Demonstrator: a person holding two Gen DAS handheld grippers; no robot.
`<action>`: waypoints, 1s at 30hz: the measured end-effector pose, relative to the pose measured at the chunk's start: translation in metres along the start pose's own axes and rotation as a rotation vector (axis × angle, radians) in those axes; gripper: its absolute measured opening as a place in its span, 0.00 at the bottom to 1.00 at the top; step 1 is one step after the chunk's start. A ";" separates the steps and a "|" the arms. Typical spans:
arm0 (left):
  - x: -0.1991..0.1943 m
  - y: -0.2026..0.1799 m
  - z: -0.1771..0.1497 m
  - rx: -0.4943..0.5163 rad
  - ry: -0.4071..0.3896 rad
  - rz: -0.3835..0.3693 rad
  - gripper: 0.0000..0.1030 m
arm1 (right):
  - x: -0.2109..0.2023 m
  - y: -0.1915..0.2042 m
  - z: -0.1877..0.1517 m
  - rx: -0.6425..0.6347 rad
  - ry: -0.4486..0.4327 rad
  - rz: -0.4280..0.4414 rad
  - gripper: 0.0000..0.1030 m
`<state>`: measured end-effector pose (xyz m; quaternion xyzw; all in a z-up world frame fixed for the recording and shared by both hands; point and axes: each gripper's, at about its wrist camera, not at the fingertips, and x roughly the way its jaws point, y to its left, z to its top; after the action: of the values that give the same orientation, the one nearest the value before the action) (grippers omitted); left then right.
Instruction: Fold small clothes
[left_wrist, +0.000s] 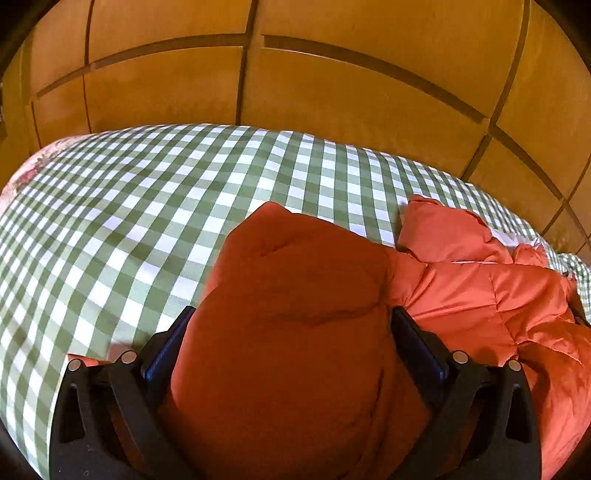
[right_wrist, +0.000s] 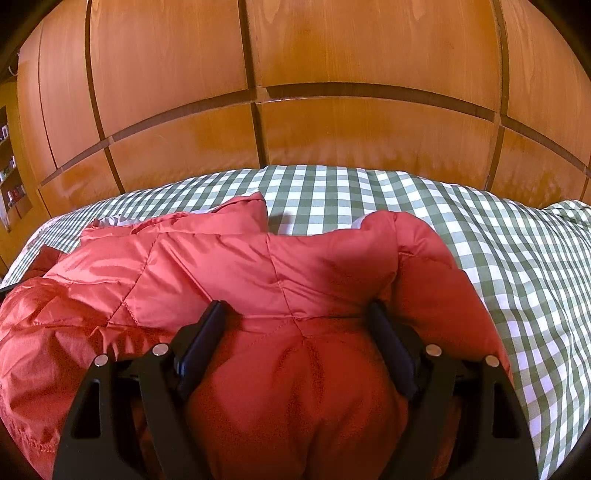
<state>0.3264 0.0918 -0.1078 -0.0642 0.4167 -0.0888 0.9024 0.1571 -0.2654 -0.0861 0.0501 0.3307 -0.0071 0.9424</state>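
An orange-red quilted puffer jacket (left_wrist: 480, 288) lies on a green-and-white checked cloth (left_wrist: 147, 206). In the left wrist view a thick puffy part of it, likely a sleeve (left_wrist: 295, 295), bulges up between the fingers of my left gripper (left_wrist: 291, 317), which grips it. In the right wrist view the jacket (right_wrist: 221, 266) spreads to the left, and my right gripper (right_wrist: 299, 314) holds a bunched part of it (right_wrist: 303, 369) between its fingers. A pale lining (right_wrist: 118, 220) shows at the far edge.
Wooden panelled cabinet doors (right_wrist: 332, 140) stand just behind the table's far edge. The checked cloth (right_wrist: 517, 258) extends right of the jacket. A shelf with small items (right_wrist: 9, 184) is at the far left.
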 end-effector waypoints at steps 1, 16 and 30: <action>-0.003 0.002 -0.003 -0.006 -0.005 -0.003 0.97 | -0.001 0.000 0.000 -0.002 -0.004 0.000 0.78; -0.107 0.055 -0.107 -0.265 -0.073 0.111 0.97 | -0.055 0.032 -0.009 -0.073 -0.021 -0.277 0.98; -0.158 0.040 -0.147 -0.452 -0.209 -0.123 0.97 | -0.074 0.057 -0.054 -0.085 -0.065 -0.272 0.98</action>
<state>0.1182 0.1584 -0.0931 -0.2983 0.3255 -0.0409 0.8963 0.0683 -0.2045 -0.0768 -0.0353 0.3039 -0.1226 0.9441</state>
